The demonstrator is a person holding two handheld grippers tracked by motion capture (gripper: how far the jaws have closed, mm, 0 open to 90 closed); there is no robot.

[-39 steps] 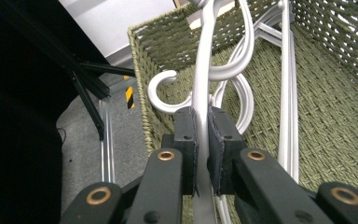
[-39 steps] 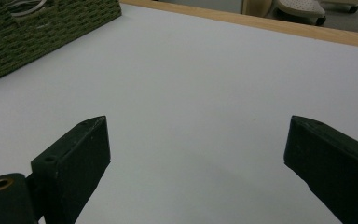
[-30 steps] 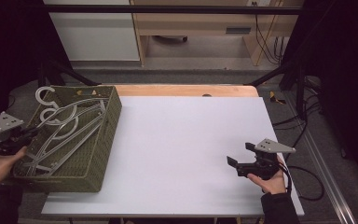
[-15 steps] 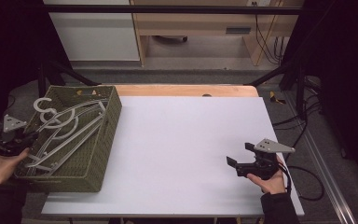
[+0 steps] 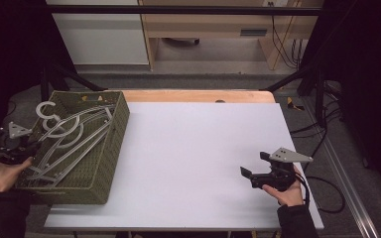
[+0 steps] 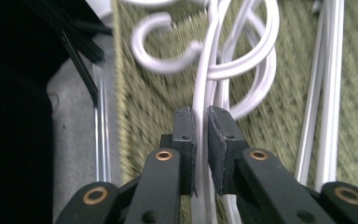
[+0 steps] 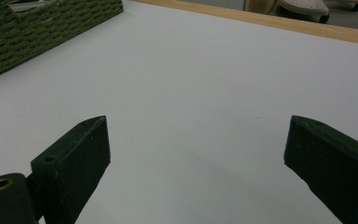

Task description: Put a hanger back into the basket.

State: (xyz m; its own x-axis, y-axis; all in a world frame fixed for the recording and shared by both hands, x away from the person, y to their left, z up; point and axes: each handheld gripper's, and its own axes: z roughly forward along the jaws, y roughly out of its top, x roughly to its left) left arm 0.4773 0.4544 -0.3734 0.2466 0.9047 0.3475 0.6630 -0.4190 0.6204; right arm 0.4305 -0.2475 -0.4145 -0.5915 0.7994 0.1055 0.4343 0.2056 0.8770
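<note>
My left gripper [image 6: 200, 122] clenched on thin white plastic hanger [image 6: 204, 88] | over green woven basket [image 5: 110, 148] | my right gripper [image 5: 254, 166] released, resting on white table [image 5: 193, 148]

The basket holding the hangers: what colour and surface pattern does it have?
The basket is olive green with a woven, ribbed texture, clearest in the left gripper view, beneath the white hangers.

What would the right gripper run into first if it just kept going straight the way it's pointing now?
Probably nothing soon: the open right gripper looks across bare white table. The green woven basket lies off to one side of that line, and the table's wooden far edge comes first, though depth is unclear.
</note>
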